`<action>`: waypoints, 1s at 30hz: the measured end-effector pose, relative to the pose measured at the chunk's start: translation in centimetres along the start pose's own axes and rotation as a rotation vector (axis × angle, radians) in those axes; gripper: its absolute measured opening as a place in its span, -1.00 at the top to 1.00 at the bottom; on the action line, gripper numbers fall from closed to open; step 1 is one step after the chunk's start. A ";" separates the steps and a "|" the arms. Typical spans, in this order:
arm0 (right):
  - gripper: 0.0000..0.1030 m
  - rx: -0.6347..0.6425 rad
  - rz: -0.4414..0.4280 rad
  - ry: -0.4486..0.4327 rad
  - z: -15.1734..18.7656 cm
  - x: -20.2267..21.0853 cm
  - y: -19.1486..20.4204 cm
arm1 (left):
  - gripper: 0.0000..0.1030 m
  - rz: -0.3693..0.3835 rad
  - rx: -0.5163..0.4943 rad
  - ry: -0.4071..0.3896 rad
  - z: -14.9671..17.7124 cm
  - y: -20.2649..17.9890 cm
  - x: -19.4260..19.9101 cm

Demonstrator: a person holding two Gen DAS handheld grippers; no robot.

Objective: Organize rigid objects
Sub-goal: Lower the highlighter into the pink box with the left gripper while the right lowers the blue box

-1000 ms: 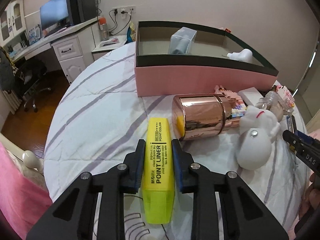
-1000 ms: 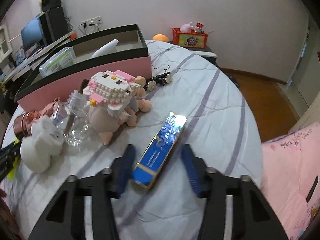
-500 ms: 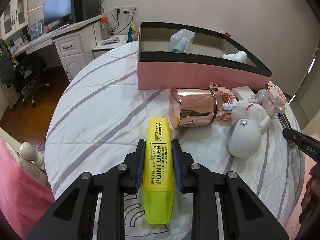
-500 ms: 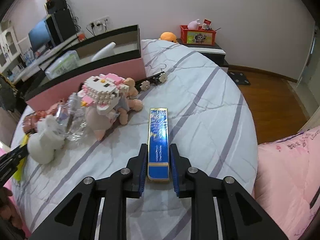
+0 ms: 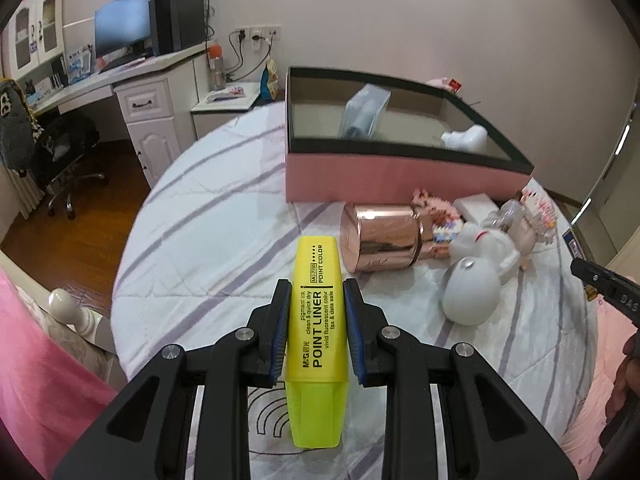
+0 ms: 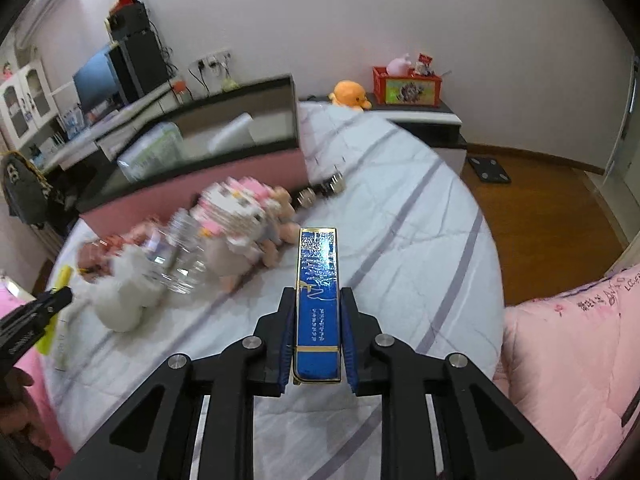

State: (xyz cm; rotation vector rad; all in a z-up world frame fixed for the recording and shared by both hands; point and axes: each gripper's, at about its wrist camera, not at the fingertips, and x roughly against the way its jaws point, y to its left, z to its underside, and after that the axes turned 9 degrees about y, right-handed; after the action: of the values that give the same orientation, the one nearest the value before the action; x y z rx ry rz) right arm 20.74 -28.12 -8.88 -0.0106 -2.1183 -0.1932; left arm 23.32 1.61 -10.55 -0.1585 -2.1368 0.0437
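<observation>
My left gripper (image 5: 316, 292) is shut on a yellow highlighter (image 5: 318, 328) marked POINT LINER, held above the striped bedspread. My right gripper (image 6: 318, 300) is shut on a long blue box with gold trim (image 6: 318, 300), lifted off the bed. A pink box with a black rim (image 5: 400, 172) stands at the back and holds a clear pouch (image 5: 364, 112) and a white figure (image 5: 466, 138). In front of it lie a rose-gold cylinder (image 5: 380, 242), a white plush toy (image 5: 476, 276), a clear bottle (image 6: 180, 256) and a pink-and-white block figure (image 6: 236, 208).
The round bed's edge (image 5: 120, 280) curves at the left above a wooden floor. A desk with a monitor (image 5: 124, 32) and an office chair (image 5: 64, 148) stand far left. A pink quilt (image 6: 568, 360) lies right. A low cabinet bears an orange plush (image 6: 350, 94) and a red crate (image 6: 406, 86).
My right gripper closed on the blue box, straightened it between the fingers and lifted it off the bed. My left gripper rose a little with the highlighter still in it.
</observation>
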 end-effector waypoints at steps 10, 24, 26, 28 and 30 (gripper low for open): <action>0.60 0.122 -0.127 -0.105 -5.1 3.2 4.9 | 0.50 0.001 -0.027 -0.117 -4.6 -1.2 3.7; 0.60 0.164 -0.171 -0.085 -15.3 -2.9 7.0 | 0.50 0.052 -0.065 -0.157 -16.3 -4.8 -0.1; 0.60 0.170 -0.158 -0.068 -16.5 -4.4 7.3 | 0.50 0.062 -0.060 -0.140 -17.7 -5.2 -1.7; 0.60 0.170 -0.151 -0.047 -17.3 -5.7 7.5 | 0.50 0.063 -0.060 -0.123 -18.8 -5.6 -3.1; 0.60 0.163 -0.143 -0.016 -18.1 -7.5 7.5 | 0.50 0.070 -0.055 -0.102 -19.6 -6.0 -4.5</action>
State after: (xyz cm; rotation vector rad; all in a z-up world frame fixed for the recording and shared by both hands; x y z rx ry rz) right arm 40.60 -22.81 -4.88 0.2369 -2.1459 -0.1045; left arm 41.61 -5.51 -3.14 -0.2682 -2.2349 0.0338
